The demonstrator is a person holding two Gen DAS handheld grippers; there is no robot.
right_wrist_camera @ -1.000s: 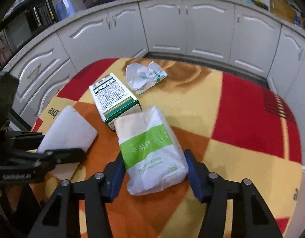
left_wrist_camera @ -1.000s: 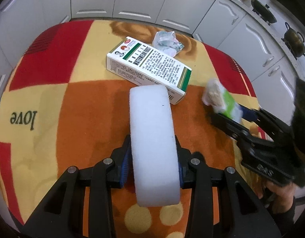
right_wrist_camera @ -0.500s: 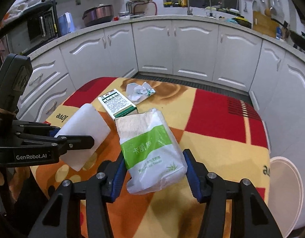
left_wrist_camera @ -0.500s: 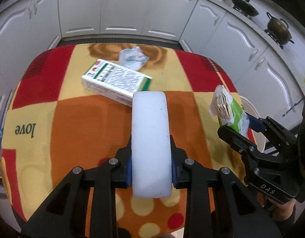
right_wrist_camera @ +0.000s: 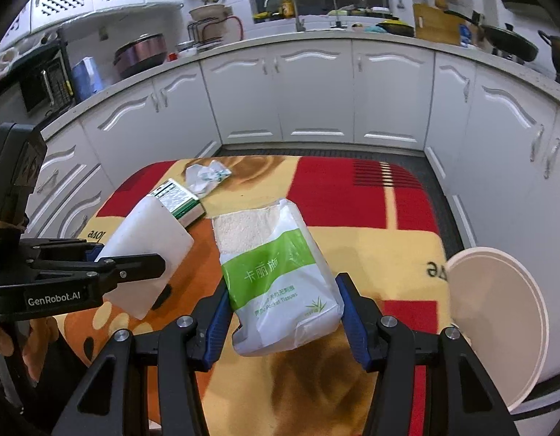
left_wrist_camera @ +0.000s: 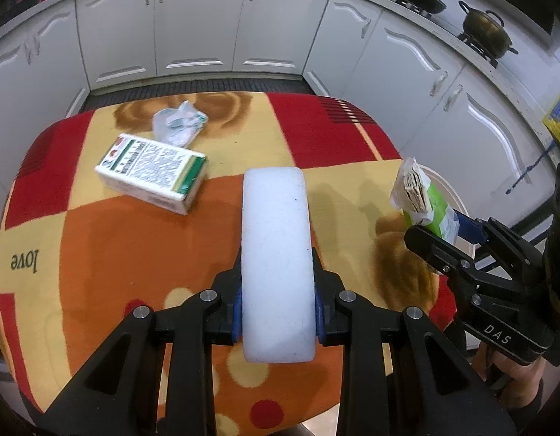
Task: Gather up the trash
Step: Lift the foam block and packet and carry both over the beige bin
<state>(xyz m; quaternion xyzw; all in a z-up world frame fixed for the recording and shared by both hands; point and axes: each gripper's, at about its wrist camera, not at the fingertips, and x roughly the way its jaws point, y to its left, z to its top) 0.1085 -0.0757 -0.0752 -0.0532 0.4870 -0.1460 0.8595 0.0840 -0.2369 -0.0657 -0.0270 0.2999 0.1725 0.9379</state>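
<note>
"GenRobot.AI" is printed in white on the black body of the left gripper (right_wrist_camera: 134, 272), as seen from the right wrist view. "DAS" is marked on the body of the right gripper (left_wrist_camera: 443, 232). "love" is read upside down on the tablecloth (left_wrist_camera: 24, 261). "Pocket Tissues" and green-banded Chinese characters are carried on the tissue pack (right_wrist_camera: 280, 276). Dense print is noted on the carton (left_wrist_camera: 152, 172), too small to be read.

A white foam block (left_wrist_camera: 276, 254) is sitting clamped in the left gripper (left_wrist_camera: 277, 307), above the patterned red, orange and yellow tablecloth (left_wrist_camera: 134, 254). To its right, the right gripper (right_wrist_camera: 285, 321) is holding a green-and-white plastic tissue pack (right_wrist_camera: 280, 279). Behind both, a printed white-and-green cardboard box (left_wrist_camera: 152, 172) is lying on the cloth, with a crumpled clear plastic wrapper (left_wrist_camera: 178, 123) just beyond it. A round white bin (right_wrist_camera: 498, 319) is standing off the cloth's right edge.
</note>
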